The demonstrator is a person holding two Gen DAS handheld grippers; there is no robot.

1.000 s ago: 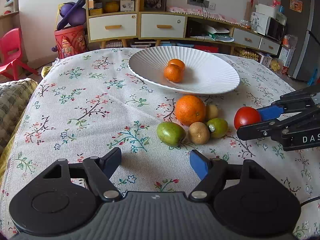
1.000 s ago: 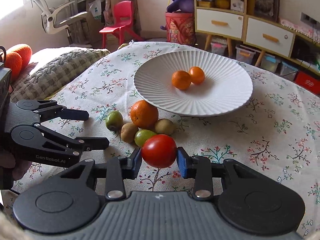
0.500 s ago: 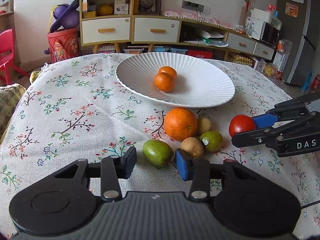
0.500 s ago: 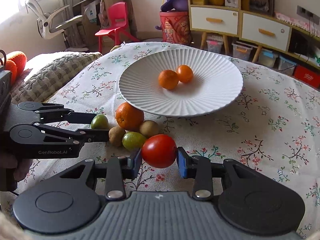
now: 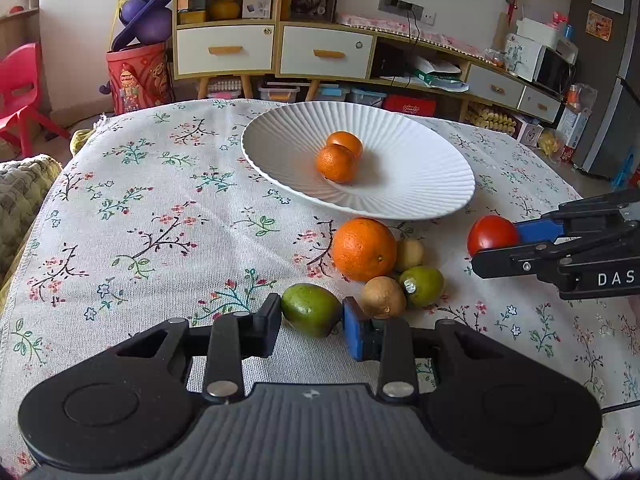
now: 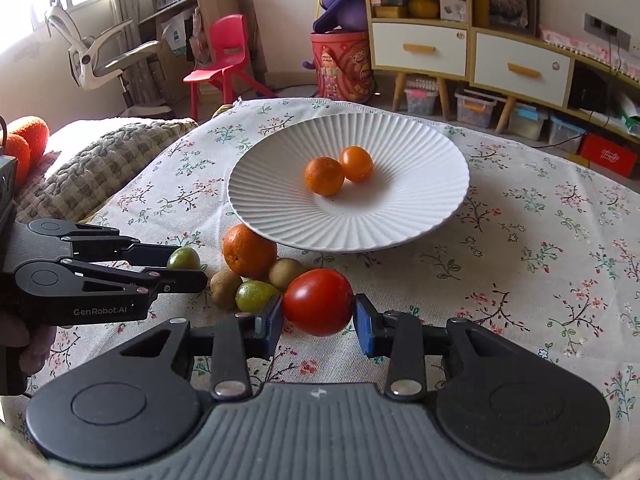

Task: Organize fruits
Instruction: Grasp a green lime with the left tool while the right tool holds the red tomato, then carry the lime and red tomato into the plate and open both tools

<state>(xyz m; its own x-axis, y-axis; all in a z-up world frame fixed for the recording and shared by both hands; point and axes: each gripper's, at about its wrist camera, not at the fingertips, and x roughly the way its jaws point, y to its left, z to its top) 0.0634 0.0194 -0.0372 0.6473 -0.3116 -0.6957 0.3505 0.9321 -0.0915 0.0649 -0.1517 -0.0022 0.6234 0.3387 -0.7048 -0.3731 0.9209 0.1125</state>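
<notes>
The left gripper has come forward to the fruit pile since a second ago, and its jaws have just been closing; now its pads press on both sides of the smooth green oval fruit, which still sits on the flowered cloth table. The right gripper has not changed: it is clenched on the shiny round red tomato and holds it up off the cloth. In the left wrist view, the big white ribbed plate lies at 12 o'clock from the green fruit, and the tomato is out at 2 o'clock. Two small orange tangerines already rest in the middle of the plate, touching each other. So I think that part of the job is done. Four fruits are left loose on the cloth, bunched just below the near rim of the plate: the big round orange, a pale yellow-brown small fruit tucked behind it, a brown fuzzy kiwi-like fruit, and a second green fruit with a stem end. The brown one sits right beside the blue right pad of the left gripper. The task looks less than half done: two fruits are in, two are gripped, four wait.
</notes>
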